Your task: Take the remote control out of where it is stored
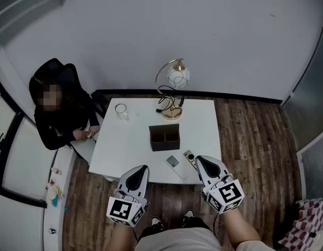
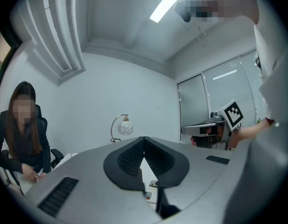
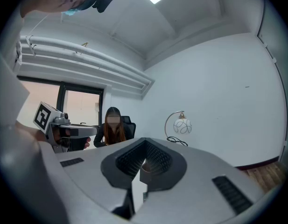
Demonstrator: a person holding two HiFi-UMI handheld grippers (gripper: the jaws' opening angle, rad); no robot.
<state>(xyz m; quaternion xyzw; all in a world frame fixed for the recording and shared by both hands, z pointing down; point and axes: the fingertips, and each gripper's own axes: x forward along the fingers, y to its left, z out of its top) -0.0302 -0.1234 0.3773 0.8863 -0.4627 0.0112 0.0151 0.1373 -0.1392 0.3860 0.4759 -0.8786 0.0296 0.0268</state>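
A white remote control (image 1: 174,164) lies flat on the white table (image 1: 130,140) near its front edge. A smaller dark remote (image 1: 190,158) rests beside it on the right. Behind them stands a black two-compartment holder (image 1: 164,137), and both compartments look empty. My right gripper (image 1: 198,159) hovers at the table's front edge, its tip right beside the dark remote, with the jaws shut on nothing. My left gripper (image 1: 145,167) is at the front edge left of the white remote, jaws together and empty. In the left gripper view the jaws (image 2: 144,139) meet at the tip.
A gold arc lamp with a white globe (image 1: 173,85) stands at the table's back edge, its cable coiled by the base. A glass (image 1: 121,111) sits at the back left. A person in black (image 1: 59,119) is seated at the table's left side. The floor is wood.
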